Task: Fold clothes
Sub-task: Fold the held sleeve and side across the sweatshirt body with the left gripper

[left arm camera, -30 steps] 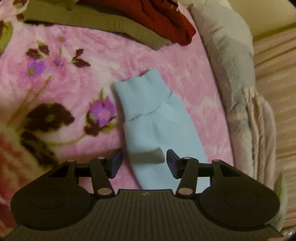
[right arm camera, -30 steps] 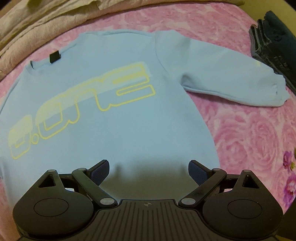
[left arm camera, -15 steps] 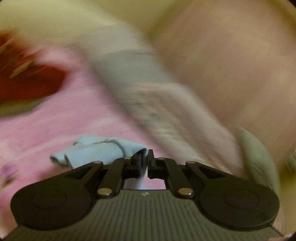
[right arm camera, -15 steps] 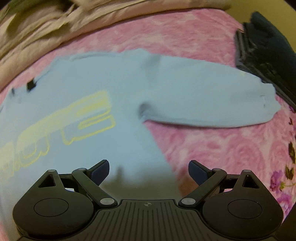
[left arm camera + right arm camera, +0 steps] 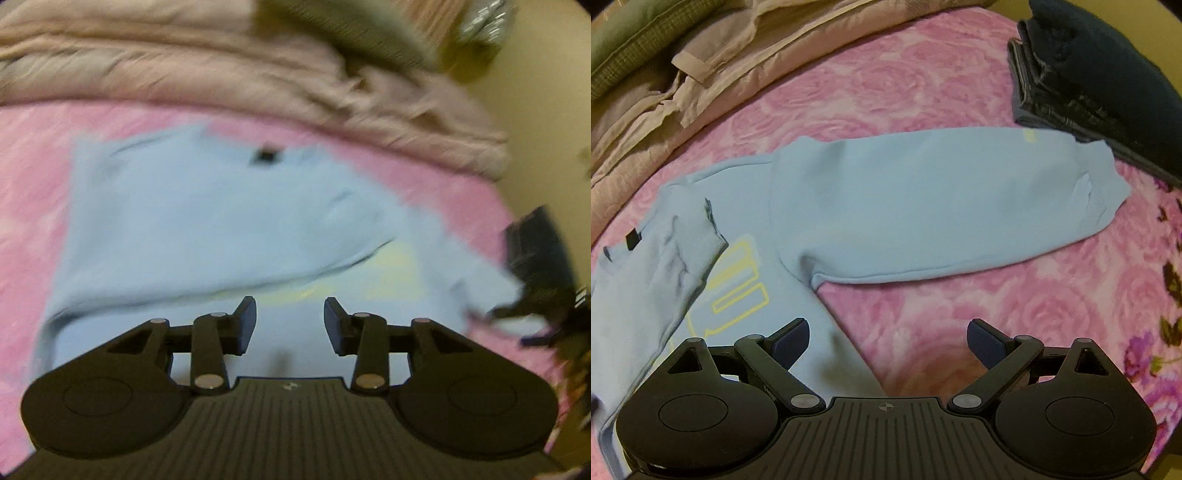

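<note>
Left wrist view, blurred by motion. Left gripper (image 5: 290, 321) hovers over the light blue sweatshirt (image 5: 207, 221), jaws opening, nothing between the pads; it grips no cloth. The sweatshirt lies flat on the pink floral blanket (image 5: 29, 177), black neck tag (image 5: 266, 156) at 12 o'clock. One sleeve (image 5: 177, 273) lies folded across the chest, its fold line running from 9 toward 2 o'clock just ahead of the fingertips, partly covering the yellow print (image 5: 373, 273). Crumpled beige bedding (image 5: 258, 81) lies beyond the collar; dark folded clothes (image 5: 535, 251) at 3 o'clock.

Right wrist view, sharp. From 9 o'clock: the folded-in sleeve's cuff (image 5: 683, 236) rests on the chest beside the yellow print (image 5: 738, 288). The other sleeve (image 5: 942, 206) lies stretched out toward 2 o'clock, its cuff (image 5: 1104, 188) just beside the dark folded clothes (image 5: 1100, 70). Right gripper (image 5: 888, 341) is spread wide and empty, above the sweatshirt's side edge and bare blanket (image 5: 979, 302).

Handling, judged: thick fleece, soft, limp, light, not slippery or fragile; it will drape and drag on the plush blanket. Best hold for the outstretched sleeve is the ribbed cuff, pinched through both layers, then lifted clear and carried across the chest.
</note>
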### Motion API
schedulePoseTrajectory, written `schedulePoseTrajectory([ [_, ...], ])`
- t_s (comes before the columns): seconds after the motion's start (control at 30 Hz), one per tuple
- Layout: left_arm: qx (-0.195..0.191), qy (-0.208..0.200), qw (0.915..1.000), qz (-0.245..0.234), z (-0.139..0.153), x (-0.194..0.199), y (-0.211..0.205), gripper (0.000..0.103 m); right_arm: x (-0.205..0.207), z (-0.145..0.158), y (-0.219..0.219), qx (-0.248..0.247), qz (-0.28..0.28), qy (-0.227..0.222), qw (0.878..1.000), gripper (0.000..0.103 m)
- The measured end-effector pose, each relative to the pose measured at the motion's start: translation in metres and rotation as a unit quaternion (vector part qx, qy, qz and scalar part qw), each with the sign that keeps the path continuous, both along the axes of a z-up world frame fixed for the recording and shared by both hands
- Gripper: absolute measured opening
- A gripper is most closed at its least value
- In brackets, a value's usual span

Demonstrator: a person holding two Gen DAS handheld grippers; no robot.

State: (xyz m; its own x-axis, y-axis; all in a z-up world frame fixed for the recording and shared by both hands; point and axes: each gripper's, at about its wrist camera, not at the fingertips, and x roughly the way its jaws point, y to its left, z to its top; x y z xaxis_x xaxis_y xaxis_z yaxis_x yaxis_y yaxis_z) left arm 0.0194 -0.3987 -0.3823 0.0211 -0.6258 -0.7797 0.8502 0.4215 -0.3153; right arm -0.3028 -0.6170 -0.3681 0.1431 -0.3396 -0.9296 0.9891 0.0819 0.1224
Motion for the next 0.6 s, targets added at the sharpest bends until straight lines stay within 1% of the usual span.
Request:
schedulePoseTrajectory([
  [0.07, 0.027, -0.035, 0.9989, 0.014, -0.005, 0.018, 0.013, 0.034, -0.002, -0.005, 0.002, 0.006, 0.003, -0.030, 1.000, 0.095],
  [0.13, 0.049, -0.083, 0.9951, 0.021, -0.004, 0.034, 0.027, 0.035, 0.000, -0.008, 0.003, 0.011, 0.006, -0.081, 0.997, 0.095],
  [0.2, 0.061, -0.124, 0.9902, 0.014, -0.002, 0.045, 0.038, 0.036, 0.004, -0.011, 0.002, 0.014, 0.008, -0.136, 0.991, 0.094],
  [0.27, 0.071, -0.157, 0.9850, 0.000, 0.000, 0.052, 0.044, 0.036, 0.013, -0.014, -0.002, 0.018, 0.005, -0.195, 0.981, 0.094],
  [0.3, 0.074, -0.166, 0.9833, -0.008, 0.000, 0.056, 0.045, 0.036, 0.019, -0.017, -0.004, 0.020, 0.005, -0.220, 0.975, 0.094],
  [0.33, 0.076, -0.169, 0.9825, -0.016, -0.001, 0.058, 0.045, 0.036, 0.027, -0.020, -0.008, 0.022, 0.004, -0.239, 0.971, 0.091],
  [0.37, 0.078, -0.173, 0.9815, -0.026, -0.003, 0.061, 0.045, 0.036, 0.035, -0.025, -0.013, 0.026, 0.002, -0.257, 0.966, 0.072],
  [0.4, 0.080, -0.176, 0.9804, -0.038, -0.007, 0.063, 0.044, 0.036, 0.042, -0.029, -0.018, 0.030, 0.000, -0.274, 0.961, 0.064],
  [0.53, 0.085, -0.193, 0.9735, -0.089, -0.021, 0.066, 0.044, 0.036, 0.067, -0.057, -0.039, 0.054, -0.040, -0.324, 0.944, 0.064],
  [0.6, 0.085, -0.208, 0.9673, -0.119, -0.027, 0.066, 0.041, 0.037, 0.077, -0.066, -0.044, 0.054, -0.047, -0.331, 0.941, 0.064],
])
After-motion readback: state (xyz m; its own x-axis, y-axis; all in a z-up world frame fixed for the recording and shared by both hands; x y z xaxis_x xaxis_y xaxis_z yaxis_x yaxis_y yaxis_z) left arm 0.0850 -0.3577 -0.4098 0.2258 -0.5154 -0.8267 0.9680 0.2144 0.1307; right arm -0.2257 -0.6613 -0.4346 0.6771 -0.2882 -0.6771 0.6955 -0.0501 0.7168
